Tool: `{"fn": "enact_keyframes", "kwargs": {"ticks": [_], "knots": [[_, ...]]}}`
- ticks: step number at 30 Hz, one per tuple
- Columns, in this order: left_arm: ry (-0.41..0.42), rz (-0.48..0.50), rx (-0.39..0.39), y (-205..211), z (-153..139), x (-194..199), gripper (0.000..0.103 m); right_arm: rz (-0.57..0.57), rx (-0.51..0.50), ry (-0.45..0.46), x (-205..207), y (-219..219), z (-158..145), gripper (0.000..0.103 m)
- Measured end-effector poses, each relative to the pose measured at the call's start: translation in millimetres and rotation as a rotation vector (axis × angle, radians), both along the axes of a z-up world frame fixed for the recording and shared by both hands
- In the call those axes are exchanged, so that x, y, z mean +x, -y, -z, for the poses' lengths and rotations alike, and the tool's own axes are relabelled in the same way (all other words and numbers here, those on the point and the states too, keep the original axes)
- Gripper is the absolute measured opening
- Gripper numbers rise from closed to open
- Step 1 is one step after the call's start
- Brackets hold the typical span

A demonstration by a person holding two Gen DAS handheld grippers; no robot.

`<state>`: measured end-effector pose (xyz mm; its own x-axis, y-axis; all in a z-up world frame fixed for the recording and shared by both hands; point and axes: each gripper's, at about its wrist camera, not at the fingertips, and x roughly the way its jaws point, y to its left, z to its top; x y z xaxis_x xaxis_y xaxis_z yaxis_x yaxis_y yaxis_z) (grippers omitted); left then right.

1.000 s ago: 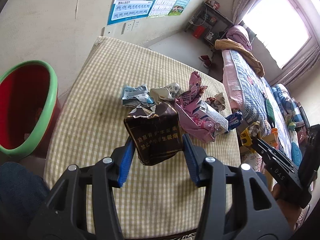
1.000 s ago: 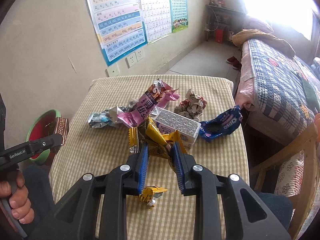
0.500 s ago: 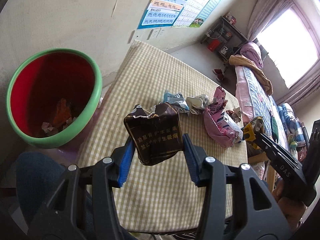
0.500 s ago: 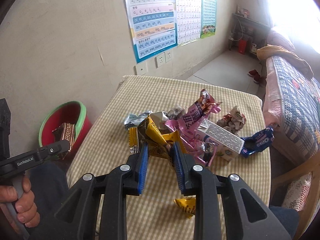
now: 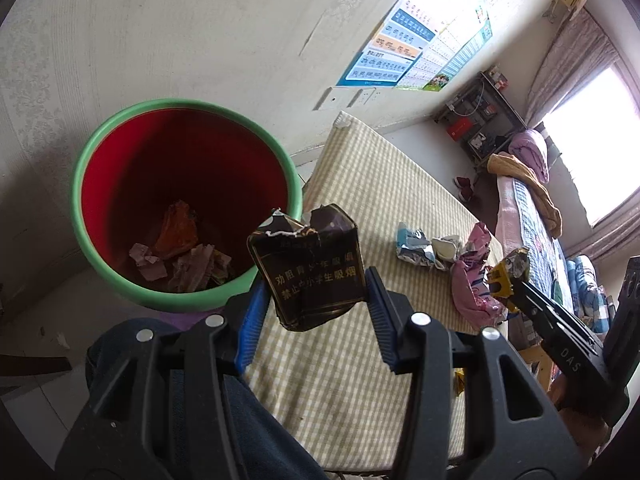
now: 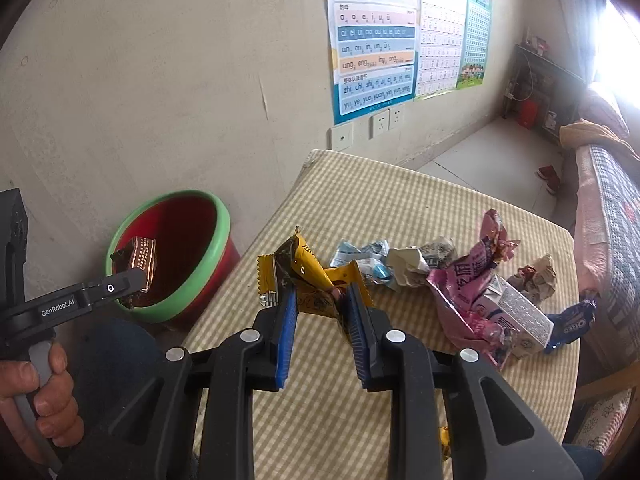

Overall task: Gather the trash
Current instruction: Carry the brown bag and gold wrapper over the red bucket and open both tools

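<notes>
A table under a yellow-and-white checked cloth (image 6: 400,208) is standing against a pale plastered wall carrying a blue-edged pinyin chart poster (image 6: 374,36), with white wall sockets (image 6: 386,121) just below the poster. Beside the table's wall-side corner, on the floor, a round red plastic bin with a green rim (image 5: 120,280) is sitting, with crumpled scraps lying in its bottom. Beyond the table, away from the bin, a bed with a pink and checked cover (image 5: 528,216) is lying under a bright window.

On the table, well apart from the bin, a crumpled silver-blue wrapper (image 6: 360,258), a pink foil snack bag (image 6: 468,280), a white carton (image 6: 516,312) and a blue biscuit wrapper (image 6: 572,322) are lying bunched together.

The left gripper (image 5: 314,300) is clenching a dark brown torn cigarette pack with gold lettering (image 5: 310,272); the right gripper (image 6: 322,312) is clenching a yellow crinkled snack wrapper (image 6: 308,284) over the table edge nearest the bin.

Compared with a second ago, the left gripper has swung from above the table toward the bin, so the pack is now hanging at the bin's rim, and the right gripper has lifted its wrapper off the pile and is turning toward the bin.
</notes>
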<state>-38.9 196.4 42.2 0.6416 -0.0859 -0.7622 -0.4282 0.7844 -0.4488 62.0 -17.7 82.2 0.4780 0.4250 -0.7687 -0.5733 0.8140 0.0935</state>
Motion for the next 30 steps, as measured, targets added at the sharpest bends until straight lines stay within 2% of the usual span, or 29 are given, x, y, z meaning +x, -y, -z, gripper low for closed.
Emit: {"fn": "enact_keyframes", "kwargs": {"ticks": [16, 30], "knots": [[0.004, -0.139, -0.017, -74.8, 2.9, -33.2, 0.046, -0.179, 0.013, -0.015, -7.2, -115.4, 4.0, 0.025], [0.029, -0.163, -0.041, -110.2, 12.9, -37.8, 0.046, -0.270, 0.006, -0.046, -1.6, -184.2, 23.9, 0.025]]}}
